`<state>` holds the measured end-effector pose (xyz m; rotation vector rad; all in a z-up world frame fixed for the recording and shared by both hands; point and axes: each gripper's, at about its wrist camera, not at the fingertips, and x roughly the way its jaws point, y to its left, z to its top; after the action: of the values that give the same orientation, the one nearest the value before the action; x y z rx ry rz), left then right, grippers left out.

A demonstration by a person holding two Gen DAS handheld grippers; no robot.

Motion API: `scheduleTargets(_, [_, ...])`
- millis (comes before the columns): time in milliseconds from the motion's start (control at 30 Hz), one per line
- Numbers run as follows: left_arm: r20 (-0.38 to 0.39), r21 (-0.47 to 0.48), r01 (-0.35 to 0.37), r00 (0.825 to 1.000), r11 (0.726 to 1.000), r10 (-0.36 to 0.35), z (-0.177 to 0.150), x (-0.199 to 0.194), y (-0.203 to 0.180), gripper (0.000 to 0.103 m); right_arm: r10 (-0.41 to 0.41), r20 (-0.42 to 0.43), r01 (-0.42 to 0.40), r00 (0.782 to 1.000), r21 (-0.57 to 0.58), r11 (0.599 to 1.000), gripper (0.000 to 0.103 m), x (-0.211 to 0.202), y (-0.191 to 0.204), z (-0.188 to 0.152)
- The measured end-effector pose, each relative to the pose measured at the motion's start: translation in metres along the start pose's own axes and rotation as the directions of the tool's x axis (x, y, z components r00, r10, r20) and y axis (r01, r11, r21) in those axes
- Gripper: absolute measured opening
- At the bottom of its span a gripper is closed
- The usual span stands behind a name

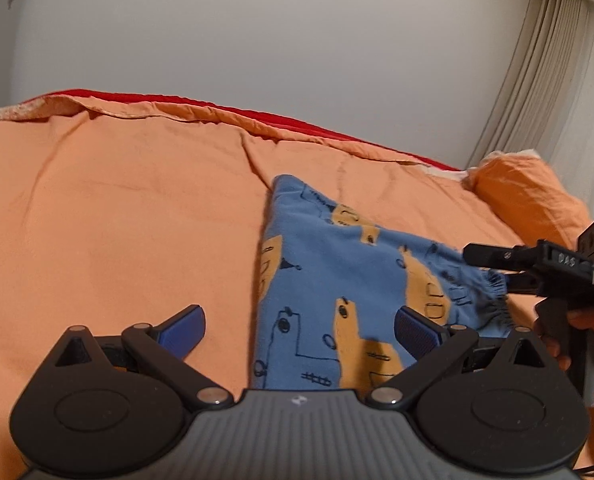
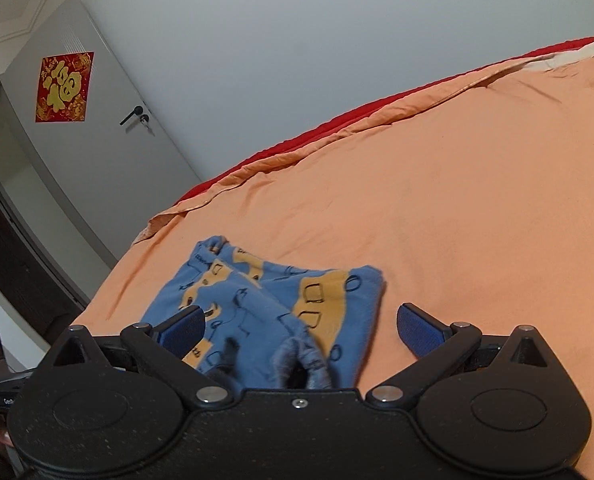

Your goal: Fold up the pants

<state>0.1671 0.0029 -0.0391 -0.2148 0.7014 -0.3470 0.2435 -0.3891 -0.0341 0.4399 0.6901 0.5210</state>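
Note:
Blue pants (image 1: 337, 280) with orange print lie folded into a small bundle on the orange bedspread (image 1: 117, 220). My left gripper (image 1: 299, 332) is open, its fingers wide apart just above the near edge of the pants. In the left wrist view my right gripper (image 1: 485, 260) reaches over the elastic waistband at the right; I cannot tell its jaw state there. In the right wrist view the right gripper (image 2: 301, 330) is open and empty, and the pants (image 2: 281, 300) lie between and under its fingers with the waistband nearest the camera.
An orange pillow (image 1: 529, 196) lies at the bed's far right. A red sheet edge (image 1: 257, 116) shows along the bed's far side by the grey wall. A curtain (image 1: 553, 80) hangs at the right. A door (image 2: 77, 120) with a red decoration stands beyond the bed's left.

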Motion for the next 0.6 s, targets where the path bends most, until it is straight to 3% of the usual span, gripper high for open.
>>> scheduleTargets(100, [-0.002, -0.042, 0.008, 1.000, 0.999, -0.008, 0.002, -0.001, 0.005, 0.099, 0.008, -0.004, -0.008, 1.000, 0.038, 0.999, 0.088, 0.000, 0.002, -0.001])
scheduleTargets(300, [-0.062, -0.049, -0.069, 0.996, 0.996, 0.066, 0.010, -0.001, 0.006, 0.088, -0.089, 0.003, 0.089, 0.996, 0.058, 0.994, 0.058, -0.002, 0.003, -0.004])
scheduleTargets(467, [-0.091, -0.057, -0.099, 0.991, 0.993, 0.093, 0.011, -0.003, 0.006, 0.080, -0.147, 0.005, 0.147, 0.989, 0.019, 0.989, 0.056, 0.001, 0.012, -0.008])
scheduleTargets(600, [-0.098, -0.072, -0.107, 0.990, 0.992, 0.100, 0.011, -0.005, 0.005, 0.079, -0.169, -0.015, 0.169, 0.985, -0.010, 0.986, 0.059, 0.004, 0.017, -0.005])
